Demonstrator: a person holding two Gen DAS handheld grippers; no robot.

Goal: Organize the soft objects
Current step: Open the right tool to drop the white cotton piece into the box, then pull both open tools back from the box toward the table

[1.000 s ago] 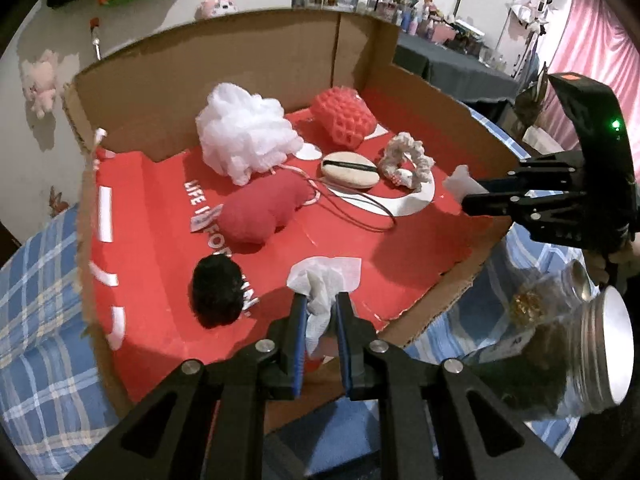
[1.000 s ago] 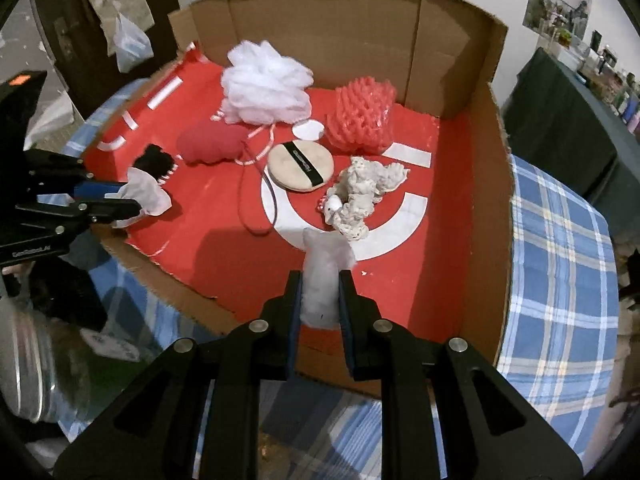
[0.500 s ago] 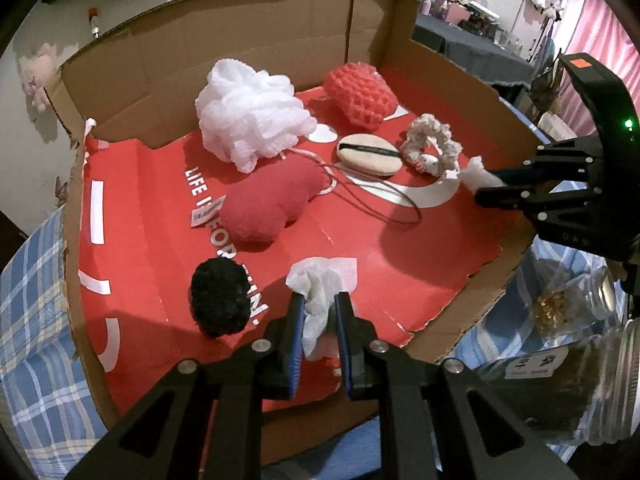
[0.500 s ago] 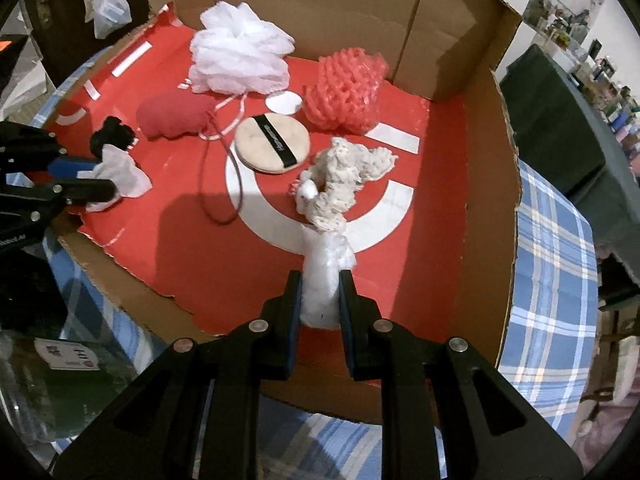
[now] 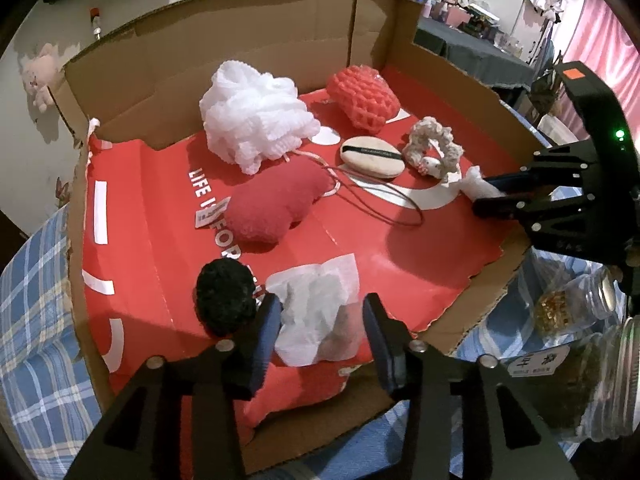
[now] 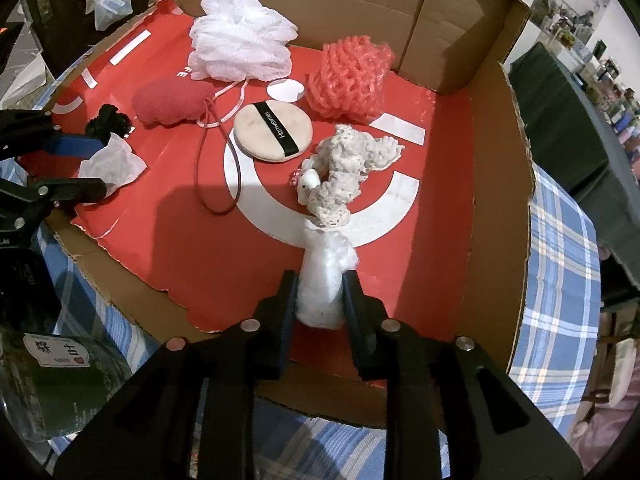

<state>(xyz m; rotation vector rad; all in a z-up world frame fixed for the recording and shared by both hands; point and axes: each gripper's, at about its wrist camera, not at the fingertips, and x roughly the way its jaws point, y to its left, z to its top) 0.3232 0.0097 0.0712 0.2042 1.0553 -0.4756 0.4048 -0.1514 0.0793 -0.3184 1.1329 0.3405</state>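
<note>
Lying on the red floor of the open cardboard box (image 5: 248,56), near its torn front edge, the crumpled white tissue (image 5: 316,312) sits between the fingers of the left hand-held gripper (image 5: 320,332). Those jaws are opening, spread with a gap on the right side, so nothing's pinched there. The tissue has no real long axis, just a flat wad with one corner flap pointing deeper into the box.

The right hand-held gripper (image 6: 319,300) has the white cotton wad (image 6: 324,280) between its pads; the jaws are opening but both pads look like they touch it. The wad's long axis runs along the fingers, its fluffy tip pointing at the cream crochet scrunchie (image 6: 344,168) and just touching it.

Around them: a black pom-pom (image 5: 224,296) right beside the tissue and the left finger, a red sponge (image 5: 272,208), a white mesh loofah (image 5: 256,120), a pink foam net (image 5: 362,96), and a round powder puff (image 5: 370,156). A thin dark cord loop (image 6: 212,176) lies between the two grippers. Glass jars (image 5: 576,364) stand outside the box on the blue plaid worktop (image 5: 36,320).
</note>
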